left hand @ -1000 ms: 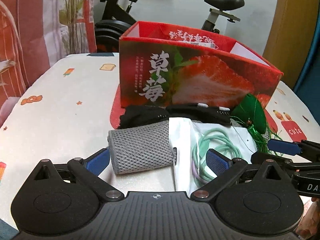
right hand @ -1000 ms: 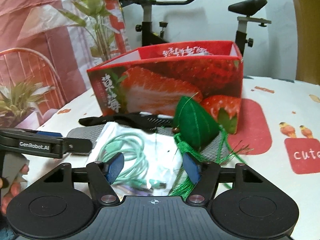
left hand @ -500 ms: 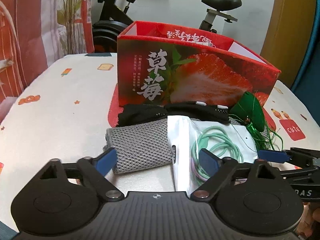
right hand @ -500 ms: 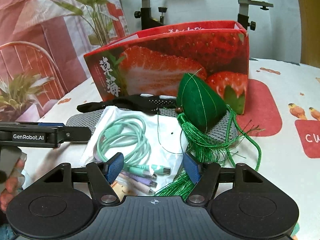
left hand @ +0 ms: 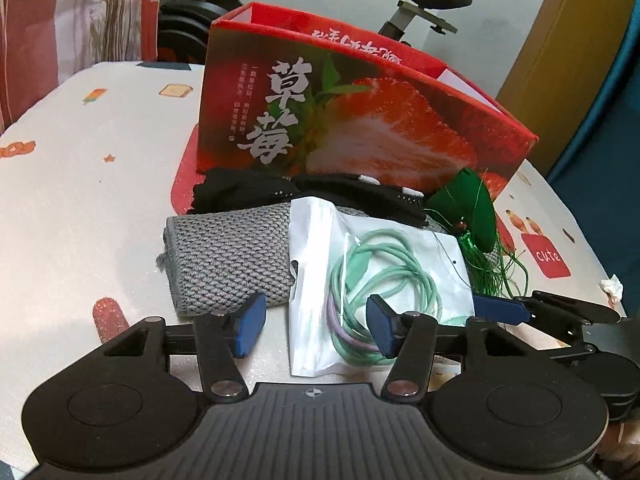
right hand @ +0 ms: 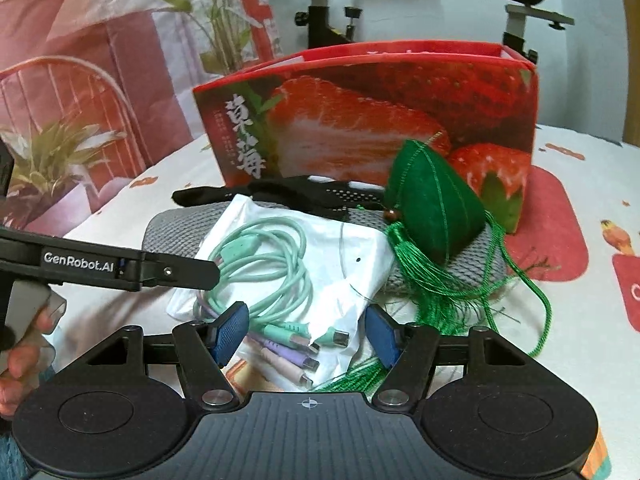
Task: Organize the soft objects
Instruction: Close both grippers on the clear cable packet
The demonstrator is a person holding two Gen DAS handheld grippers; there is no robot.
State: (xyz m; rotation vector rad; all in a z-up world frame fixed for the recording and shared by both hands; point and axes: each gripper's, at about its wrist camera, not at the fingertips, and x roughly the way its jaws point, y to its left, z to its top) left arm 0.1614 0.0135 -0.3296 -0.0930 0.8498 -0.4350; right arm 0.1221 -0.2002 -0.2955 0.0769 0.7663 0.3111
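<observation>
The clear plastic bag [left hand: 320, 240] with the coiled mint-green cables [left hand: 384, 272] lies on the table, on top of the grey knitted roll [left hand: 232, 256] and partly in front of it. The cable plugs [right hand: 296, 344] stick out of its torn near end. Behind the roll lies a black garment [left hand: 248, 190], and at the right end a green stuffed pouch [right hand: 432, 208] with a green tassel [right hand: 432, 288] rests on the roll. Behind all these stands the red strawberry box [left hand: 360, 128], open at the top.

The left gripper [left hand: 316, 326] has just been closing; its blue pads stand on both sides of the bag's near edge, but they do not press it yet. The right gripper [right hand: 306, 332] is half apart, its pads [right hand: 228, 332] stand around the plugs without squeezing them. The table [left hand: 80, 200] has a white cloth with small cartoon prints.
</observation>
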